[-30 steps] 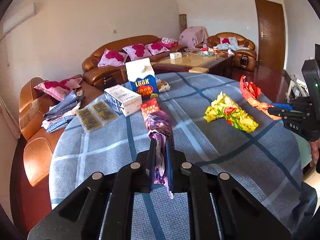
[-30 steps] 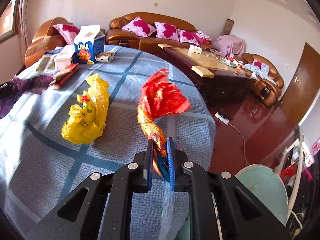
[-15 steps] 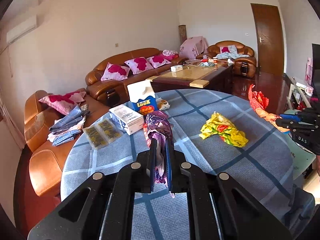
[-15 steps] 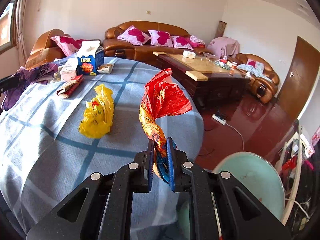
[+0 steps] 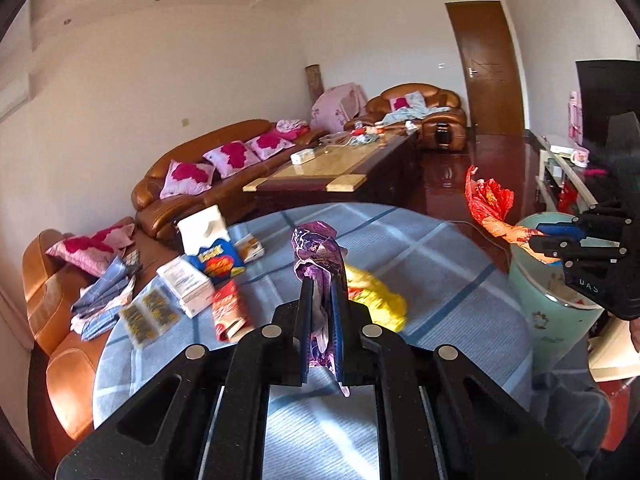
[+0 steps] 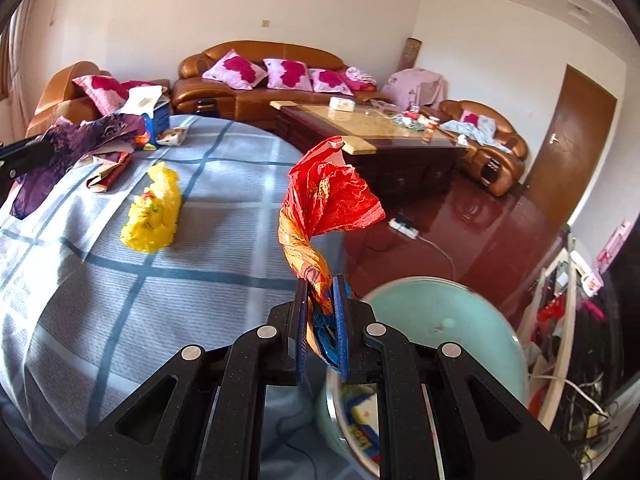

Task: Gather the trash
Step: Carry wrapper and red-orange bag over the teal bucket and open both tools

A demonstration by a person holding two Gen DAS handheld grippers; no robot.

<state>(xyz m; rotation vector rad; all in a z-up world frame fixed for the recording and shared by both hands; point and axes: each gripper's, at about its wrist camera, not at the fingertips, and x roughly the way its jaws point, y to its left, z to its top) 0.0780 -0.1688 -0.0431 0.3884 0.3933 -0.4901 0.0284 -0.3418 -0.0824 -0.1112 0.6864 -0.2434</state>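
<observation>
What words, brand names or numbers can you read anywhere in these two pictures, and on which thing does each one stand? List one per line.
"DAS": white letters on the black body of the right gripper, seen from the left wrist.
"LOOK": probably, on the blue front of the milk carton; blurred.
Print on the white box, red packet, yellow bag, red wrapper and purple wrapper: too blurred to read.

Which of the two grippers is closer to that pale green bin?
Right. The right gripper, shut on a red wrapper, hangs just above the bin; the left gripper, holding a purple wrapper, is over the table.
</observation>
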